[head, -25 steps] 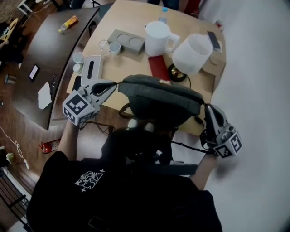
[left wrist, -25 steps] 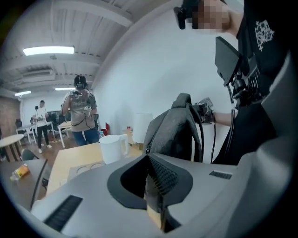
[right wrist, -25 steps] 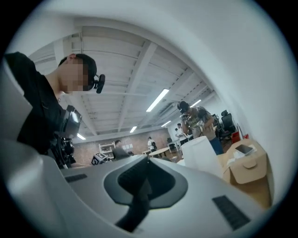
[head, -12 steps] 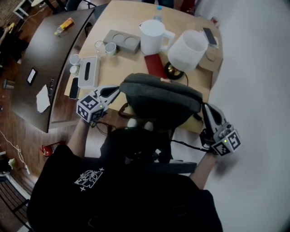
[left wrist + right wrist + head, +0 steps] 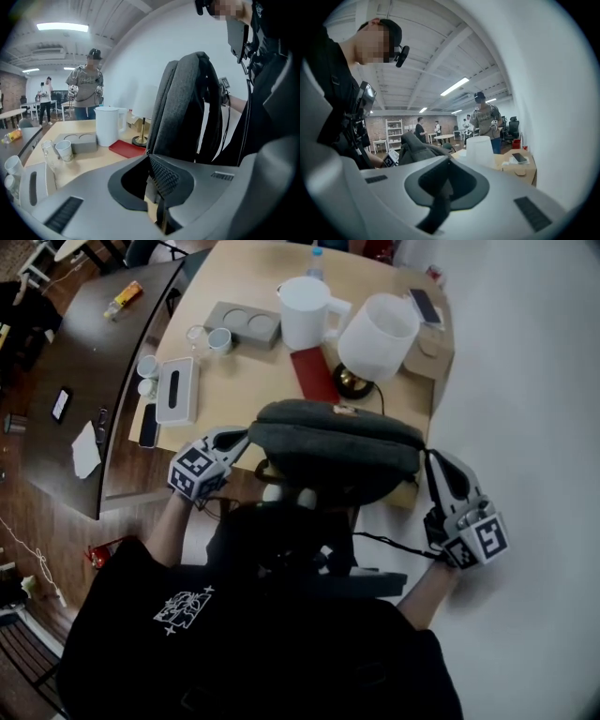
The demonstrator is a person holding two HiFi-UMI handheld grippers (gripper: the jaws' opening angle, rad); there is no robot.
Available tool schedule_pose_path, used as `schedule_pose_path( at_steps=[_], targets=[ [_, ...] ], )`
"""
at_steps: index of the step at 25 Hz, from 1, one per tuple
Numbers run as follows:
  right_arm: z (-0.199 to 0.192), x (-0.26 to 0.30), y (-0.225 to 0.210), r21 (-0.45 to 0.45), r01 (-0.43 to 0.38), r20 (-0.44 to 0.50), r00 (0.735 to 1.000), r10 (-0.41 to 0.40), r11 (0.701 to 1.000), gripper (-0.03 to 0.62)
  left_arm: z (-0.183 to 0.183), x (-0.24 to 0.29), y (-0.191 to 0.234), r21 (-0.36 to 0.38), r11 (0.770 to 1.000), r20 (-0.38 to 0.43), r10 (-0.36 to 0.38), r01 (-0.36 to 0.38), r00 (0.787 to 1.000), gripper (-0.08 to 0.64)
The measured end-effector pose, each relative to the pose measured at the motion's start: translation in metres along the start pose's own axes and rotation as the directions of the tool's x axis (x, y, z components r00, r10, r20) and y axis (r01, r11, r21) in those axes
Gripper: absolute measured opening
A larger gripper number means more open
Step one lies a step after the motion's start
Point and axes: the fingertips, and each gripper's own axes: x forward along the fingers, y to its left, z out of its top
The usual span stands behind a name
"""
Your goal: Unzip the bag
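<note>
**A:** Where is the backpack to be found?

**B:** It is seen at the near edge of the wooden bench, lying lengthwise between the two grippers and close to the person's chest. Whether it rests on the bench edge or is carried clear of it cannot be told.

**A:** How is the left gripper set?

**B:** Its jaws are clenched at the backpack's left end. In the left gripper view a thin grey piece is pinched between them, and the dark grey backpack rises just beyond them, upright, with two padded sections side by side.

**A:** And the right gripper?

**B:** Its jaws are likewise closed, at the backpack's right end. In the right gripper view a dark strip is gripped between them, and the bulk of the backpack is seen off to the left.

**A:** Can the zip be judged?

**B:** No, its state cannot be made out in any view.

**A:** What else is carried by the bench?

**B:** Beyond the backpack, a white jug and a white-shaded lamp are placed side by side, with a flat red item between them and the backpack. A grey tray with two round recesses is set left of the jug, two small cups just beside it, and a tissue box nearer the left edge. A phone is laid on a cardboard box at the far right corner.
</note>
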Motion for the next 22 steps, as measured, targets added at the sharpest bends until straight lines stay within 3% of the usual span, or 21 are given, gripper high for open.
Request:
schedule_pose_path(
  at_steps=[5, 11, 17, 18, 20, 22],
  targets=[
    [-0.002, -0.002, 0.001, 0.021, -0.016, 0.013, 1.0, 0.016, 1.0, 0.018, -0.02, 0.011, 0.004, -0.059, 0.998, -0.025, 0.006, -0.007, 1.0, 0.005],
    [-0.003, -0.004, 0.002, 0.032, -0.026, 0.017, 1.0, 0.025, 0.999, 0.018, -0.019, 0.008, 0.002, -0.043, 0.999, -0.017, 0.022, -0.023, 1.0, 0.005],
    [-0.023, -0.001, -0.013, 0.097, -0.002, 0.039, 0.999, -0.002, 0.995, 0.02, -0.017, 0.012, 0.006, -0.084, 0.996, -0.004, 0.039, -0.039, 0.999, 0.006],
    [-0.022, -0.002, -0.013, 0.073, 0.018, 0.032, 0.999, -0.02, 0.997, 0.02, -0.017, 0.012, 0.006, -0.085, 0.996, -0.005, 0.036, -0.036, 0.999, 0.006],
    [-0.01, -0.006, -0.011, -0.064, 0.082, -0.019, 0.996, -0.084, 0.995, 0.02, -0.017, 0.012, 0.002, -0.081, 0.996, -0.012, 0.027, -0.028, 1.0, 0.005],
    [0.002, -0.008, -0.012, -0.184, 0.129, -0.082, 0.986, -0.146, 0.974, 0.023, -0.019, 0.011, -0.002, -0.073, 0.997, -0.018, 0.02, -0.022, 1.0, 0.005]
  ],
)
